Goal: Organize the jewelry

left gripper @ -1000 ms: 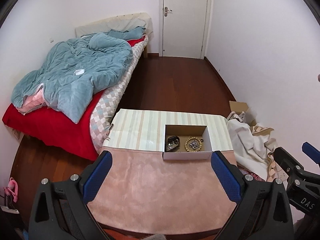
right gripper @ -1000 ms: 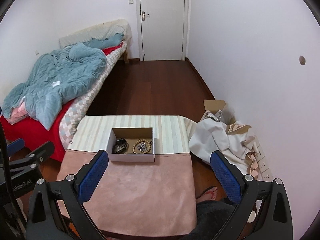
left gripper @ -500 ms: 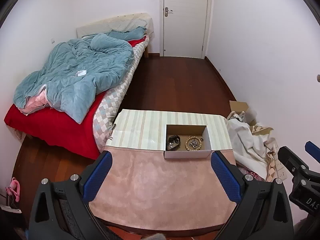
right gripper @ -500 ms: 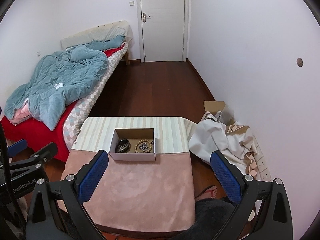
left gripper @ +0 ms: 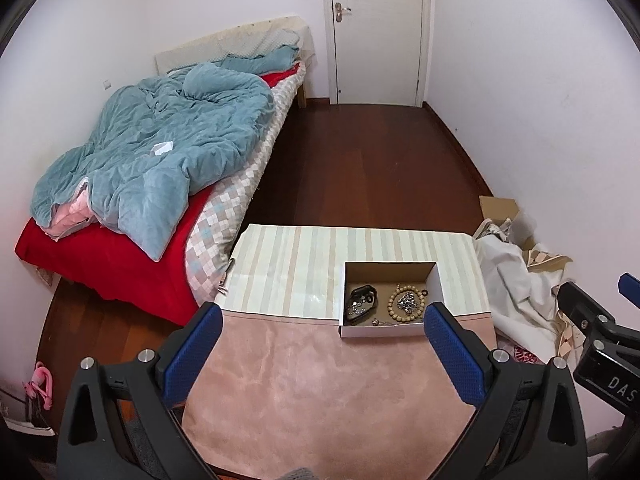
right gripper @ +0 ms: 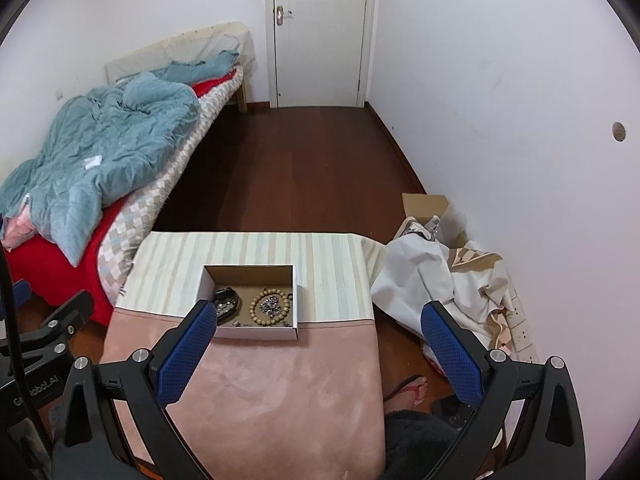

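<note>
Where the striped cloth (left gripper: pixel 296 272) meets the pink cloth (left gripper: pixel 320 392) on a low table sits a small open cardboard box (left gripper: pixel 386 330), the landmark for everything else. Inside the box, a ring of tan wooden beads (left gripper: pixel 407 305) lies toward the right wall with a tangle of silvery chain (right gripper: pixel 270 304) resting in its middle, and a dark oval piece (left gripper: pixel 361 298) lies toward the left wall; the two are near each other but apart. Nearer the camera than the box, the left gripper (left gripper: pixel 322 340) hovers above the pink cloth with its blue-padded jaws spread wide and nothing between them. The right gripper (right gripper: pixel 316 336) hangs to the right of the box, its jaws equally wide and empty, one blue pad overlapping the box's near left corner in that view. Right of the box, on the floor, a heap of white fabric (right gripper: pixel 420 276) lies against the wall. Left of the box stands a bed with a teal quilt (left gripper: pixel 160 156) over a red sheet (left gripper: pixel 108 264). Beyond the box, across dark wooden floor, is a closed white door (left gripper: pixel 374 32).
</note>
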